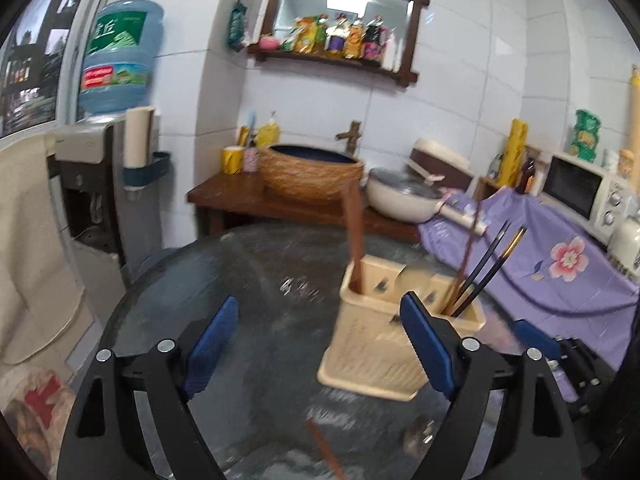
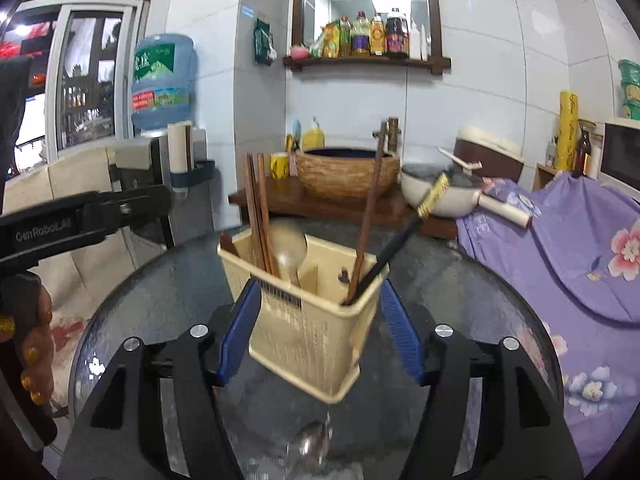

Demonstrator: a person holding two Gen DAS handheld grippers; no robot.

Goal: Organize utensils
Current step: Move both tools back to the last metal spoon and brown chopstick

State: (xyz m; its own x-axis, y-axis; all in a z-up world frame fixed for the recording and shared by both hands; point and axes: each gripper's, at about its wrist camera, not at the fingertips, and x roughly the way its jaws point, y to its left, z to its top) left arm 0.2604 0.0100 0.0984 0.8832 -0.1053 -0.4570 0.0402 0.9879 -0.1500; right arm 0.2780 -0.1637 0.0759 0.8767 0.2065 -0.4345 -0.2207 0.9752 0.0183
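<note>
A cream plastic utensil holder (image 1: pixel 384 344) (image 2: pixel 312 320) stands on the round dark glass table (image 1: pixel 248 276) (image 2: pixel 460 276). It holds brown wooden chopsticks (image 2: pixel 258 216), a metal spoon (image 2: pixel 288 240), one more brown chopstick (image 2: pixel 370 216) and black chopsticks with gold ends (image 2: pixel 404 240) (image 1: pixel 492 264). My left gripper (image 1: pixel 320 344) is open and empty, left of the holder. My right gripper (image 2: pixel 320 328) is open, with the holder between its fingers. A metal spoon (image 2: pixel 312 444) lies on the table below it. A brown chopstick (image 1: pixel 326 450) lies on the table near my left gripper.
A wooden counter (image 1: pixel 240 196) behind the table carries a woven basin (image 1: pixel 312 168) and a white pan (image 1: pixel 404 196). A purple flowered cloth (image 1: pixel 560 264) covers a surface at right, with a microwave (image 1: pixel 580 188). A water dispenser (image 1: pixel 104 160) stands at left.
</note>
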